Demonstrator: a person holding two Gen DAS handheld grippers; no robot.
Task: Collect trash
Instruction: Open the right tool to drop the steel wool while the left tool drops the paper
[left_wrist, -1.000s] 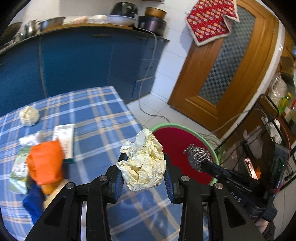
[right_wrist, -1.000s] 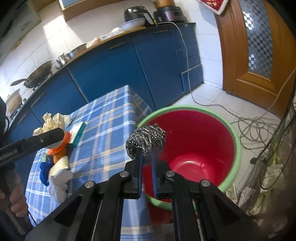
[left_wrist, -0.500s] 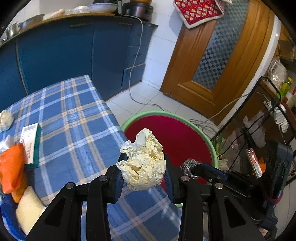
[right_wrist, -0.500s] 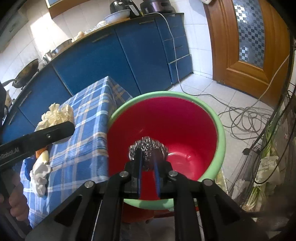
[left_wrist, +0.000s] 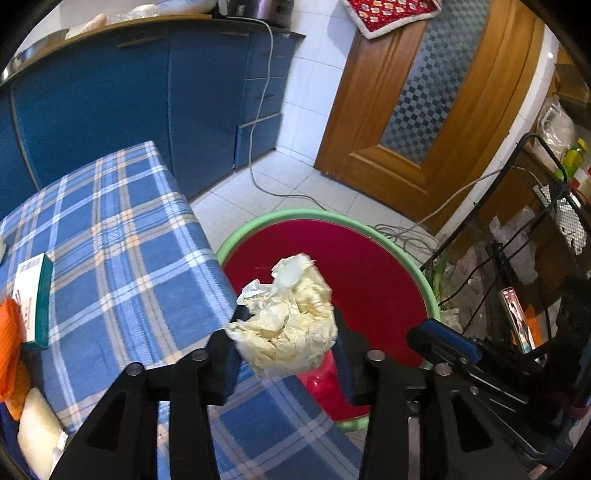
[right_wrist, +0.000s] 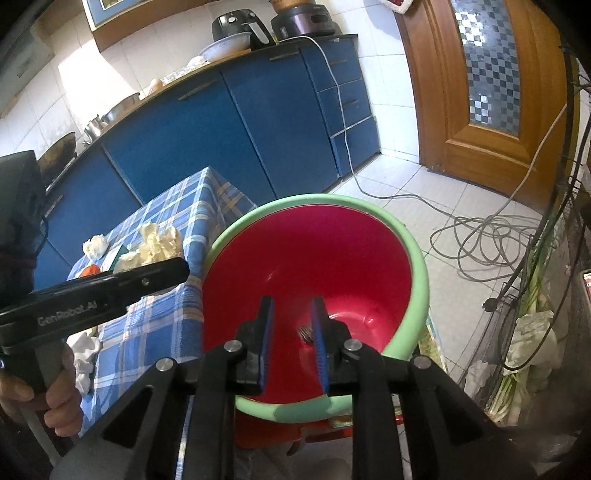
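Crumpled paper (left_wrist: 286, 325) sits clamped in the left gripper (left_wrist: 286, 345) above the table edge, beside the red bin (right_wrist: 406, 236). The checked tablecloth (left_wrist: 122, 236) ends at that green rim; tiled floor (right_wrist: 436, 206) and blue cabinets (right_wrist: 207, 129) lie beyond. The right gripper (right_wrist: 291, 325), fingers parted and empty, hangs over the bin's mouth.

Blue cabinets (left_wrist: 110, 96), wooden door (left_wrist: 424, 110), white tiled floor (right_wrist: 424, 192), seemingly sunlit wall tiles (right_wrist: 85, 70).

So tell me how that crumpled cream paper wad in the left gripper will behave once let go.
The crumpled cream paper wad looks light and springy, so it may puff out. It hangs over the red green-rimmed bin and should drop in softly without rolling.
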